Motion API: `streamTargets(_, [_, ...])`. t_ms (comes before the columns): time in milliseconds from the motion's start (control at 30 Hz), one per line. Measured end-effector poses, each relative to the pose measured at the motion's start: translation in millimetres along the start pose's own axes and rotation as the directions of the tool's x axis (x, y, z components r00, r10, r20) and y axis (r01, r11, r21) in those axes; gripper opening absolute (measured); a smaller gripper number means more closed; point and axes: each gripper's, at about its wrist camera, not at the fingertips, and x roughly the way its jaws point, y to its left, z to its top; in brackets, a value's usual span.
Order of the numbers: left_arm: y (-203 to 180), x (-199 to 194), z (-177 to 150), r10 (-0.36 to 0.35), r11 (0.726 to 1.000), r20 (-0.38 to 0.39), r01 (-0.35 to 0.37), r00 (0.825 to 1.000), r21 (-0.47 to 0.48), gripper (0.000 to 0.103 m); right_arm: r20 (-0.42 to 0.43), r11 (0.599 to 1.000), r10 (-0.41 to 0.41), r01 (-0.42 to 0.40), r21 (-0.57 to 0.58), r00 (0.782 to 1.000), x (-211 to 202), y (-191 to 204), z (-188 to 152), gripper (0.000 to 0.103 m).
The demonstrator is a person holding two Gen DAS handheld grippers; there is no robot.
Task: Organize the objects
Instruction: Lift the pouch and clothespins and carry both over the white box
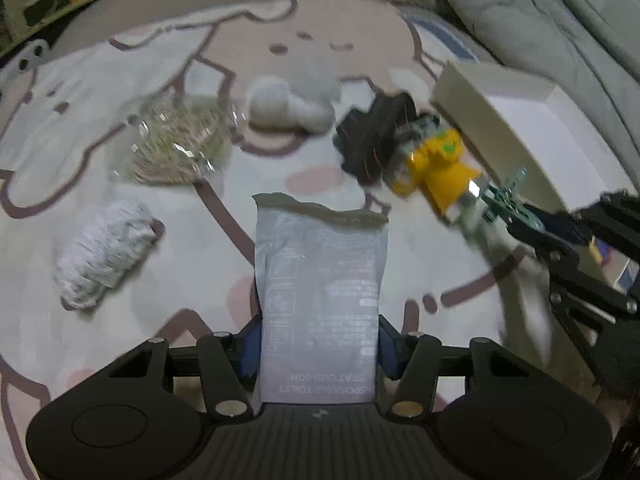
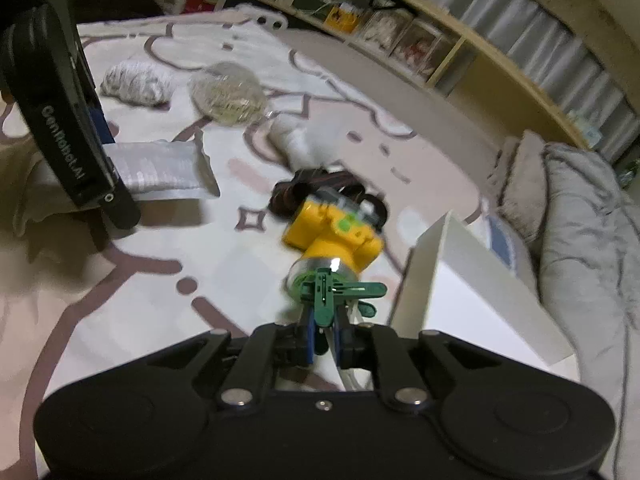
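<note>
Left tongs: we see our left tongs (image 1: 318, 354) pinching the grey foil sachet printed "disposable toilet seat cushion" (image 1: 320, 292) by its sides, near the rug's near edge.
Right tongs: our right tongs (image 2: 323, 340) are pressed together on the green plastic clip (image 2: 334, 292) at the end of a yellow toy with a clear body (image 2: 332, 236).
Carrier: everything lies on a cream rug with a pink cartoon print (image 1: 192, 216).
White open cardboard box: (image 2: 452, 272) just right of the toy, toward the rug's right edge.
Dark brown strap bundle: (image 1: 376, 136) touching the toy's far end.
Further back: a clear bag of dried greenish material (image 1: 176, 144), a white fluffy bundle (image 1: 288, 104), a white-and-grey rolled cloth (image 1: 104, 248).
</note>
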Motion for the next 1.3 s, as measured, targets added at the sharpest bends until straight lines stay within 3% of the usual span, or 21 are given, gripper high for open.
streamTargets(233, [-5,-35,8,0.008,0.997,0.120,0.002,0.993,-0.076,0.057,0.087,0.996,-0.045,0.037,0.087,0.995,-31,-15,12,0.010])
streamTargets(633, [-45,-66,53,-0.002,0.990,0.293,0.044,0.956,-0.135,0.057,0.171,0.939,-0.170,0.107,0.328,0.971,-61,-82,37,0.010])
streamTargets(967, [-107,-45,97,-0.078,0.986,0.348,0.124,0.934,-0.113,0.057,0.086,0.883,-0.246,0.186,0.431,0.965,-46,-134,7,0.010])
streamTargets(1300, [-161,-2,120,-0.133,0.970,0.331,0.191,0.934,-0.149,0.057,-0.027,0.790,-0.278,0.245,0.563,0.960,-32,-180,-36,0.010])
